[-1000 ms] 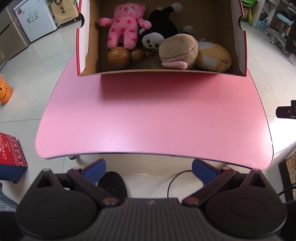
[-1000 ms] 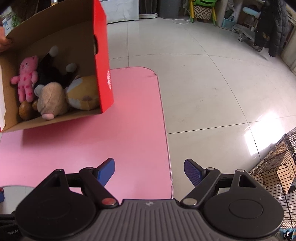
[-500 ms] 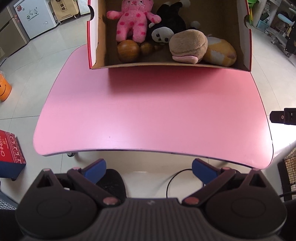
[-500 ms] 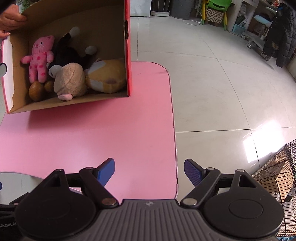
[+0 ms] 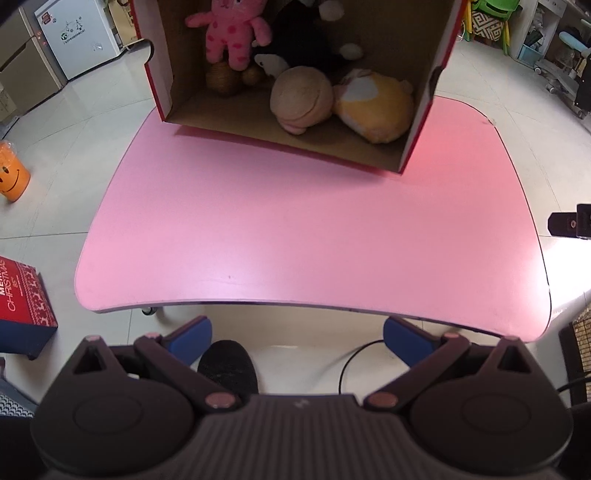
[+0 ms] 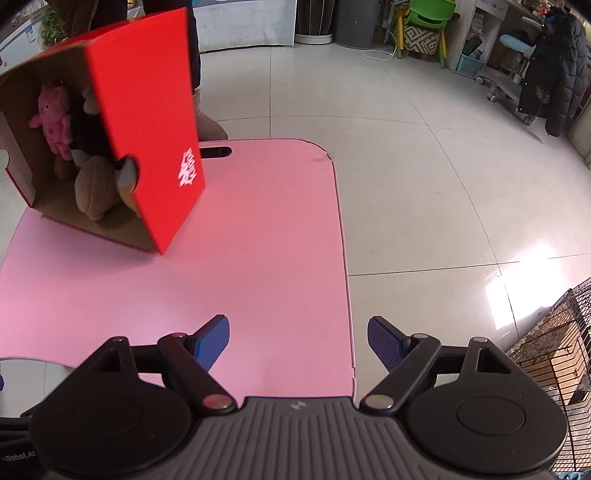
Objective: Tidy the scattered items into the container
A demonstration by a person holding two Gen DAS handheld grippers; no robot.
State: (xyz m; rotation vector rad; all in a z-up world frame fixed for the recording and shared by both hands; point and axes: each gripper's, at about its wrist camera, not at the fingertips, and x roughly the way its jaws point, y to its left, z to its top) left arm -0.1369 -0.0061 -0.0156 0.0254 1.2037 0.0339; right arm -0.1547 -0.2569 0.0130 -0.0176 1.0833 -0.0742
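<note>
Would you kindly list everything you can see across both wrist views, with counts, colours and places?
Table: one, pink, bare across the near part.
Cardboard box: one, red outside, brown inside, tipped at the table's far end.
Pink plush: one, spotted, deep in the box.
Black-and-white plush: one, beside the pink one.
Tan plush: one, near the box opening.
Yellow plush: one, touching the tan one.
Brown balls: two, under the pink plush.
Orange smiley cup: one, floor.
Christmas box: one, red and blue, floor.
Wire cage: one, floor.
Left gripper: open, empty.
Right gripper: open, empty.
</note>
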